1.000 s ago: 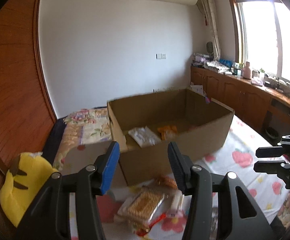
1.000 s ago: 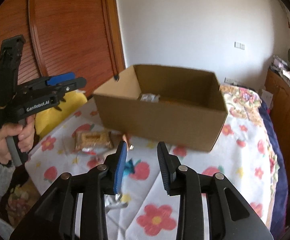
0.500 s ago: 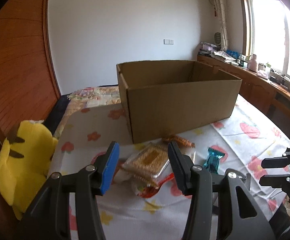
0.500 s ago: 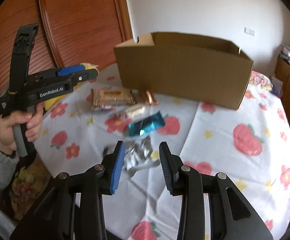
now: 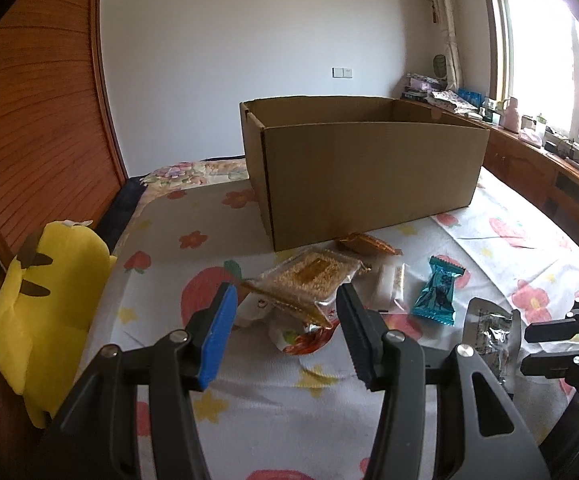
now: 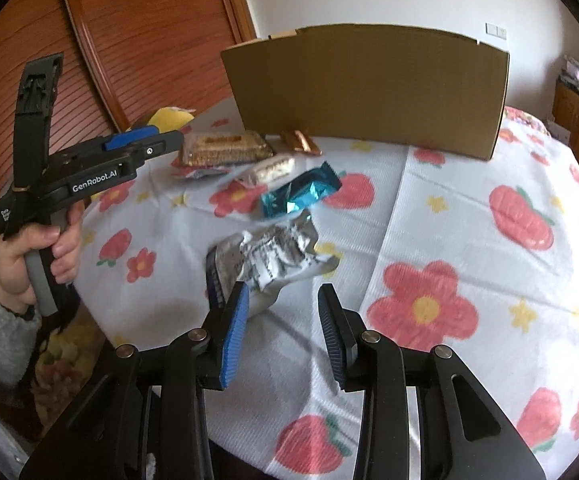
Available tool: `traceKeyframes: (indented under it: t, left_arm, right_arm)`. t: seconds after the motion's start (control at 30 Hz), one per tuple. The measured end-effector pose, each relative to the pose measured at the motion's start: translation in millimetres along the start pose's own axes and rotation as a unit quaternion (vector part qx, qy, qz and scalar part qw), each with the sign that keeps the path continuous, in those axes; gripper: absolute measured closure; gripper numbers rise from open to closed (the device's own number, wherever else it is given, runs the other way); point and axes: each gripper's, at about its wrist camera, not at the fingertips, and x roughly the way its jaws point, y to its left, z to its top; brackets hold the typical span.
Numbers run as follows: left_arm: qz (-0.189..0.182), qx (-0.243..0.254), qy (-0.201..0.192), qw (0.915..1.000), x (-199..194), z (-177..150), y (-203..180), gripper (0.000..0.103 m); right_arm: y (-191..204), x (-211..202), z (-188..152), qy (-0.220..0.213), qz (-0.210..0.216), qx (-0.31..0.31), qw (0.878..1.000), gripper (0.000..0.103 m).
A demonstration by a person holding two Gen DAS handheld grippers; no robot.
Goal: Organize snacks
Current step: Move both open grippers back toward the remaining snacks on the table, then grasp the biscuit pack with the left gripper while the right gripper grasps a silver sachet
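Two crinkly foil packets (image 6: 273, 256) lie beside smooth cardboard box (image 6: 369, 88)

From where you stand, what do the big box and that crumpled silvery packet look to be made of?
The box looks like plain brown corrugated cardboard: matte, with a folded corner seam. The silvery packet looks like metallised foil or plastic film: shiny, sharply creased, printed. Which of the two, I cannot tell.
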Motion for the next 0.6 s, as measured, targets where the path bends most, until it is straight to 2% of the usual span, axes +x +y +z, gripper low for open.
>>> traceKeyframes:
  t: [0.2, 0.6]
  left_arm:
    - [0.001, -0.004, 0.005, 1.0000, 4.3, -3.3, 3.8, 0.051]
    - [-0.007, -0.009, 0.005, 0.9999, 7.4, 0.0, 3.2, 0.051]
  right_arm:
    - [-0.9, 11.4, 3.8, 0.009, 0.012, 0.016, 1.000, 0.066]
    - [-1.3, 39.1, 34.2, 0.017, 0.008, 0.025, 1.000, 0.052]
